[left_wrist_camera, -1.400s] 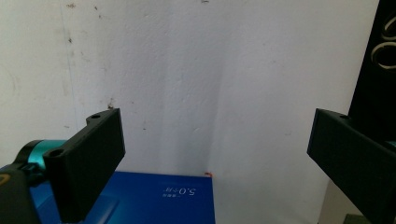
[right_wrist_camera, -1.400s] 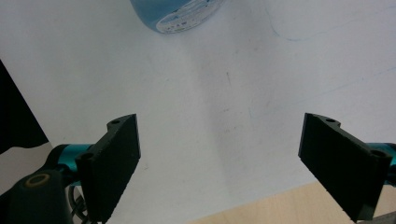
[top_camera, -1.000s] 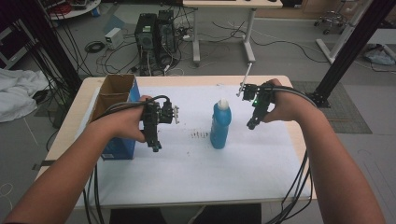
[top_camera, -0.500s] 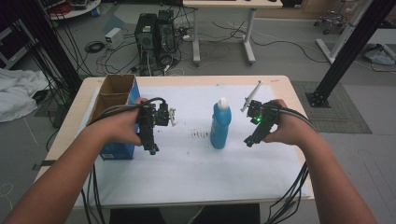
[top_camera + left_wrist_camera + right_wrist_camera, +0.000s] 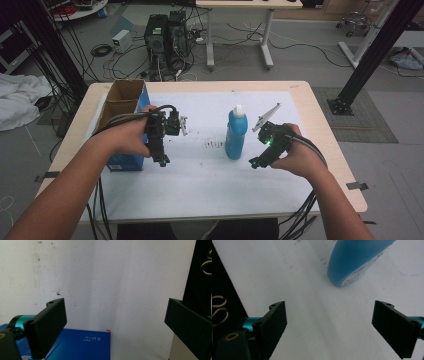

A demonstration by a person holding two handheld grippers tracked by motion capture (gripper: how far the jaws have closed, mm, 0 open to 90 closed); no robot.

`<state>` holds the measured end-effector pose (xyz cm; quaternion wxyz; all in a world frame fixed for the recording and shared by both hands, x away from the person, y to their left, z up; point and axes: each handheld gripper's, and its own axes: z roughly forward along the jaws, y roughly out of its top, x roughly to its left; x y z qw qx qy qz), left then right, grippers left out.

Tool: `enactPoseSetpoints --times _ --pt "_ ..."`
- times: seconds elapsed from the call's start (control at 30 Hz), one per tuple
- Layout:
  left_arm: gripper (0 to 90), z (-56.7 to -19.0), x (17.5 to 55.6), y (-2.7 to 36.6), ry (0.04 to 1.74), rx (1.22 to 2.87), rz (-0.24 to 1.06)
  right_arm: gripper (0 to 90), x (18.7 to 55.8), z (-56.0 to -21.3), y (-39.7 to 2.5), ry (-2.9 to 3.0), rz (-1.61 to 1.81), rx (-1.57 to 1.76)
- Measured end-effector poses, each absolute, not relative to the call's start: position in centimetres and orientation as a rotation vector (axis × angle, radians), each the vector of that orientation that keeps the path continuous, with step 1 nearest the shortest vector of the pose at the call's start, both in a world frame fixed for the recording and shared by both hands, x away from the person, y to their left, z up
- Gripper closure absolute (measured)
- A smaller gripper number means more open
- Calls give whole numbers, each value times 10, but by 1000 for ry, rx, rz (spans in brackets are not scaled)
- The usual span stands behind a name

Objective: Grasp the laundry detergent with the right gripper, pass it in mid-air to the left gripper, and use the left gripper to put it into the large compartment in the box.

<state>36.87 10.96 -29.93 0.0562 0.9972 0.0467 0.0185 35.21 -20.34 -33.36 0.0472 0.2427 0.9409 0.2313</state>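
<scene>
Blue bottle (image 5: 235, 134) upright between both wide-apart tongs, left (image 5: 161, 159), right (image 5: 253, 163); blue box (image 5: 85, 345) print perhaps "5.0".

- A blue bottle (image 5: 235, 135) with a white cap stands upright on the surface (image 5: 320, 131), between the two pairs of jaws; in the right gripper view its rounded base (image 5: 357, 260) lies ahead of the jaws, toward the right one, apart from both.
- A blue box (image 5: 131, 107) with open brown flaps sits beside the left jaws, on their outer side; in the left gripper view its blue top (image 5: 85, 346) with pale print shows low between the jaws.
- White paper (image 5: 200, 175) covers the surface under both pairs of jaws, with dark specks (image 5: 215, 145) just left of the bottle.
- Beyond the surface, computer towers (image 5: 165, 37) and loose cables (image 5: 100, 50) lie on the floor (image 5: 300, 65).
</scene>
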Motion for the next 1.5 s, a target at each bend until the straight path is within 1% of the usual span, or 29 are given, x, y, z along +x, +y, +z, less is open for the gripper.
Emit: enactPoseSetpoints --times 0.53,0.77,1.17,1.5 --pt "41 -299 366 111 144 3026 57 120 351 -359 -201 2637 944 1013" --pt "41 -300 365 112 142 3025 54 120 348 -377 -195 2500 1021 1148" --pt "41 -301 364 114 149 3018 59 120 339 -396 -182 2312 1040 1244" --pt "41 -300 363 115 151 3013 64 120 337 -408 -168 2232 1068 1251"
